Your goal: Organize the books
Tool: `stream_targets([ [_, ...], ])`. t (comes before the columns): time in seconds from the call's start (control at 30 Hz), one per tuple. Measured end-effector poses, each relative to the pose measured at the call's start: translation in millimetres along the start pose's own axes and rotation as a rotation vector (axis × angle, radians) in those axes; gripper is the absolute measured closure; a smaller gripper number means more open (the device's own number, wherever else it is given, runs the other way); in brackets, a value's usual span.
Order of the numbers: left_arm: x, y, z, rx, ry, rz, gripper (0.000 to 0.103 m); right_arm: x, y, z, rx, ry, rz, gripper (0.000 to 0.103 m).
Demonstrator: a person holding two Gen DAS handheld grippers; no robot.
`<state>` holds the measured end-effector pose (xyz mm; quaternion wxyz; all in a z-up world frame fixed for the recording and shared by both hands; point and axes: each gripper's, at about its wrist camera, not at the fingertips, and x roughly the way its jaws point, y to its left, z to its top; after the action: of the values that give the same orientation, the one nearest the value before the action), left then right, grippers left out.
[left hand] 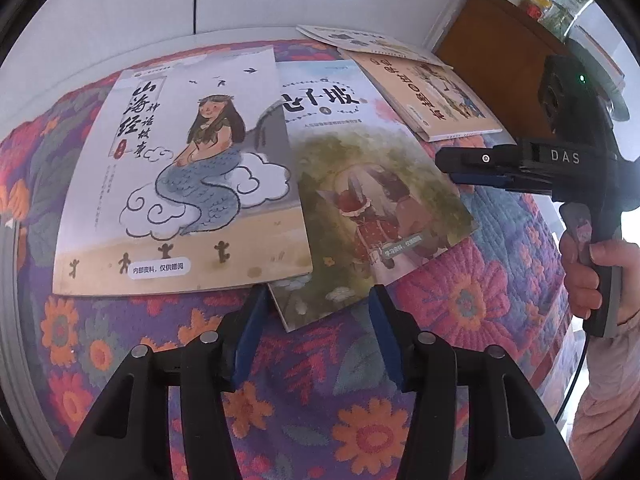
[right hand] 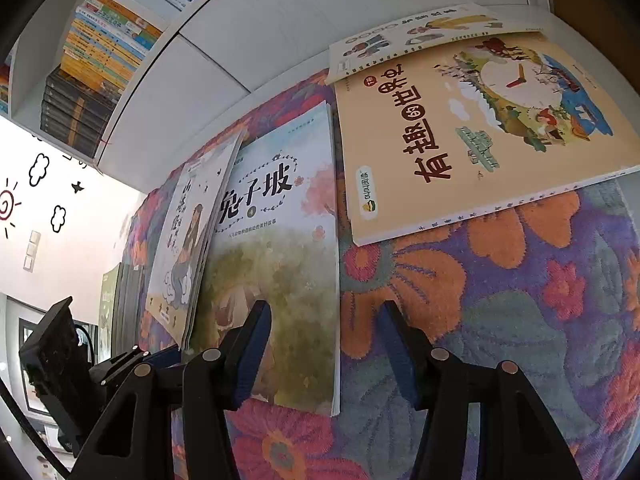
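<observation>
Four thin paperback picture books are seen lying flat on a floral quilted cloth [left hand: 460,304] in purple, orange and pink. The white mermaid-cover book [left hand: 180,176] overlaps the green rabbit-cover book [left hand: 360,184]; the tan clock-cover book [right hand: 480,132] lies just beside these, itself resting on a pale book with small figures [right hand: 416,36]. The left claw [left hand: 318,304] is held with its jaws apart, framing the rabbit book's near corner, nothing gripped. The right claw [right hand: 324,320] is likewise parted over that book's right edge, nothing clamped. A white bookshelf [right hand: 132,80] stands behind.
</observation>
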<state>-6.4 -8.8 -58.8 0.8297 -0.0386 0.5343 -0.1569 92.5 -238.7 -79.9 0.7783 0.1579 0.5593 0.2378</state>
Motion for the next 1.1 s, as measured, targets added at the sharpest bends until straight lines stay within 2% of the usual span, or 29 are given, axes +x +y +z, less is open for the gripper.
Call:
stream_targets([
  [0.23, 3, -8, -1, 0.054, -0.012, 0.038, 0.054, 7, 17, -5, -0.048, 0.004, -0.046, 0.045],
  [0.3, 4, -12, -1, 0.063, -0.012, 0.023, 0.052, 10, 26, -7, -0.073, 0.012, -0.056, 0.041],
  [0.37, 4, -16, -2, 0.081, -0.012, 0.053, 0.051, 12, 34, -9, -0.106, 0.013, -0.082, 0.034],
  [0.47, 2, -17, -5, 0.098, -0.011, 0.061, 0.051, 14, 43, -15, -0.168, 0.025, -0.145, 0.033],
  [0.73, -12, -22, -31, 0.113, 0.033, -0.011, 0.051, -1, 38, -47, -0.162, 0.085, -0.110, 0.032],
  [0.87, -19, -34, -52, 0.131, 0.043, -0.018, 0.051, -13, 40, -78, -0.171, 0.115, -0.112, 0.032],
  [1.0, -32, -38, -73, 0.075, 0.051, -0.080, 0.051, -23, 42, -107, -0.164, 0.141, -0.126, 0.032],
  [1.1, -46, -49, -95, 0.110, 0.044, -0.085, 0.051, -28, 45, -126, -0.167, 0.182, -0.133, 0.032],
])
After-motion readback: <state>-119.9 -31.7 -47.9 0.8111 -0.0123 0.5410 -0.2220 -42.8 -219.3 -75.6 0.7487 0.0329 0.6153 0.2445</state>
